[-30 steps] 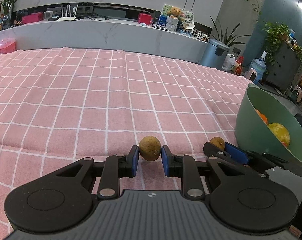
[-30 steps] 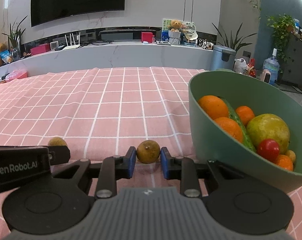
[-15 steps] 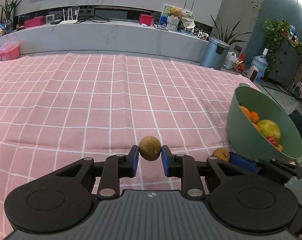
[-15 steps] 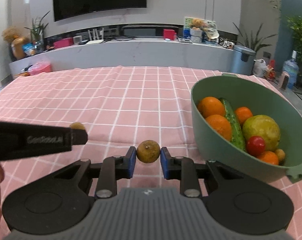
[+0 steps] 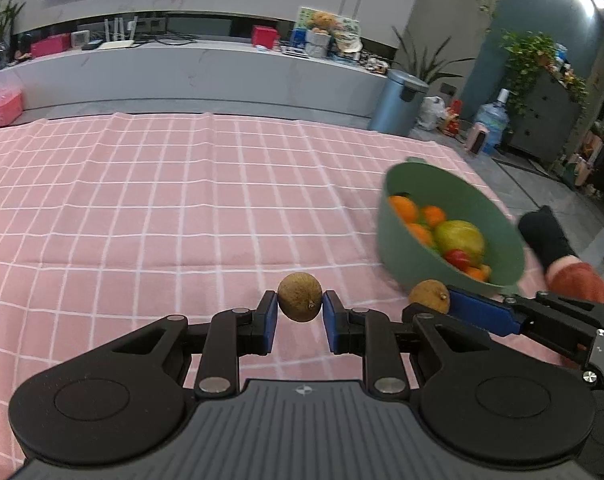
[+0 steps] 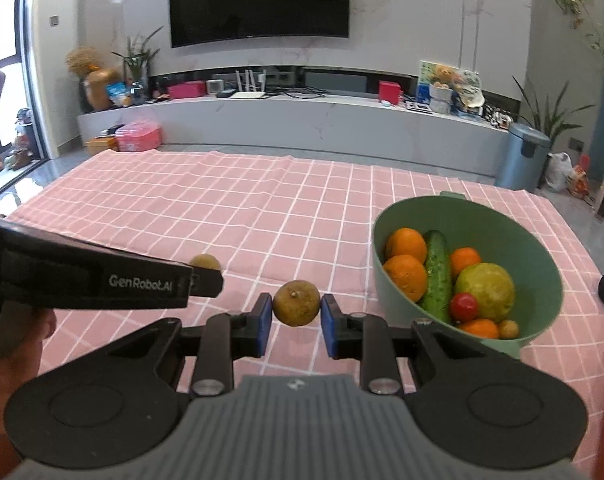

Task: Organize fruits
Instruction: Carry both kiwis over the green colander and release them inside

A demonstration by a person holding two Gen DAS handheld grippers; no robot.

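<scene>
Brown longan (image 5: 299, 303) pinched in left tool (image 5: 299, 316), "GenRobot.AI" on casing; right tool (image 6: 296, 317) pinching second longan (image 6: 296, 303).

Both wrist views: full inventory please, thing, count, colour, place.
small round fruits: 2, brown, one in each gripper, second
bowl: 1, green, on the cloth, right side
oranges: at least 4, orange, in the bowl
cucumber: 1, dark green, in the bowl
large fruit: 1, yellow-green, in the bowl
tomato: 1, red, in the bowl
tablecloth: 1, pink, white grid
left gripper: shut on a brown fruit
right gripper: shut on the other
</scene>
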